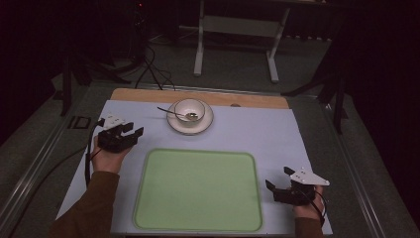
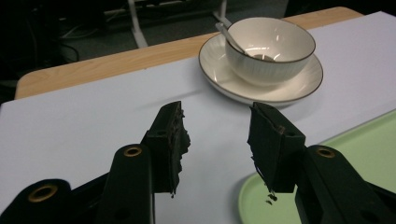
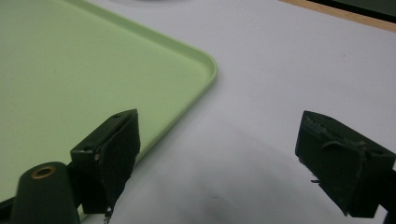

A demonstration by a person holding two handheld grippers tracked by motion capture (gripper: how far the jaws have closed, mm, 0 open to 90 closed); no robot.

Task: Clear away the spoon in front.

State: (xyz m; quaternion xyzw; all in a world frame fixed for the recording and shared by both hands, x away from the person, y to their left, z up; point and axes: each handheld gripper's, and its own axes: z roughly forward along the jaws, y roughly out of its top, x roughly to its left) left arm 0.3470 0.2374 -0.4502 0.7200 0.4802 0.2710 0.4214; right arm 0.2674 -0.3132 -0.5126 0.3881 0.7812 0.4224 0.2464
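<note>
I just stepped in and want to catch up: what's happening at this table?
A person holds a two-jaw gripper in each hand over a white-covered table. The left gripper, jaws apart and holding nothing, points toward a cream bowl that sits on a saucer with a spoon resting in it. The right gripper, also open and holding nothing, rests beside the right edge of a bare green tray. Nothing is gripped yet.

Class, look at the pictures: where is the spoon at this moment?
In the high view the spoon rests in the white bowl on its saucer at the table's far middle, handle pointing left, beyond the green tray and ahead-right of the left gripper.
</note>
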